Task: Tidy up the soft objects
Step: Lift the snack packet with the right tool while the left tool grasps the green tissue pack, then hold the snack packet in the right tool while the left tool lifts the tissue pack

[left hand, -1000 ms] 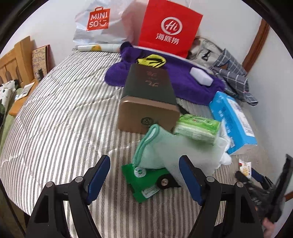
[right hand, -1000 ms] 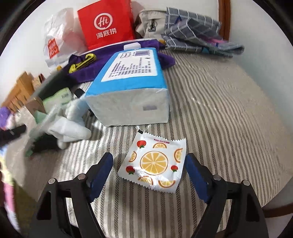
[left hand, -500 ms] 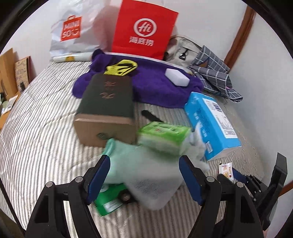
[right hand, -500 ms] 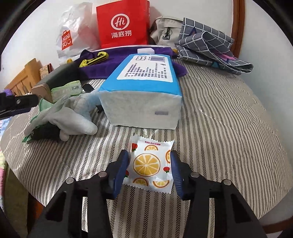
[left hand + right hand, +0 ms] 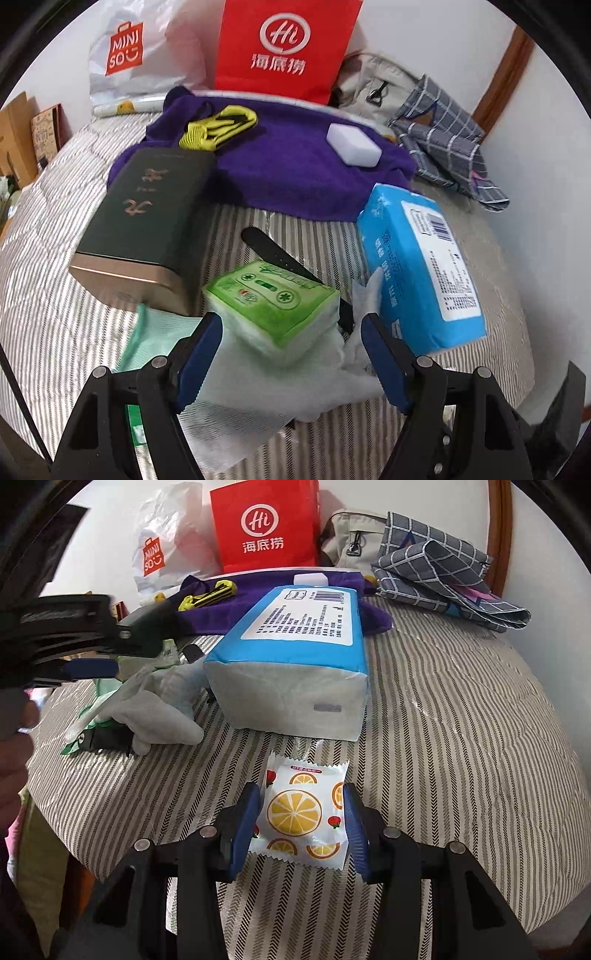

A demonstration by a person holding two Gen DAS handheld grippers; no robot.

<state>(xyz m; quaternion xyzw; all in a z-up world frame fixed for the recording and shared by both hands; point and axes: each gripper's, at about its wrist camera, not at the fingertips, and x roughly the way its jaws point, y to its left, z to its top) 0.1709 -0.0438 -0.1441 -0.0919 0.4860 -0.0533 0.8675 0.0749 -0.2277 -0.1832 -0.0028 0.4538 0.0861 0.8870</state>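
- Striped quilted bedding (image 5: 461,738) covers the bed in both views, with a red paper bag (image 5: 288,48) and a white plastic shopping bag (image 5: 144,51) against the pale wall at the top of the frame.
- Since a second ago the right gripper (image 5: 301,823) has narrowed, and its blue pads now press both sides of the crinkly orange-print sachet (image 5: 301,808) at lower centre.
- Meanwhile the left gripper (image 5: 291,354) has travelled across the bed with its jaws still wide and nothing between the pads; the green tissue pack (image 5: 273,299), earlier up and to its right, now sits just beyond its gap on pale cloths (image 5: 258,387).
- Only the left view shows the dark rectangular tin (image 5: 147,218) whole, and the white block (image 5: 352,144) on the fuzzy purple towel (image 5: 295,173).
- Only the right view shows the sachet, just in front of the blue tissue packet (image 5: 291,664).
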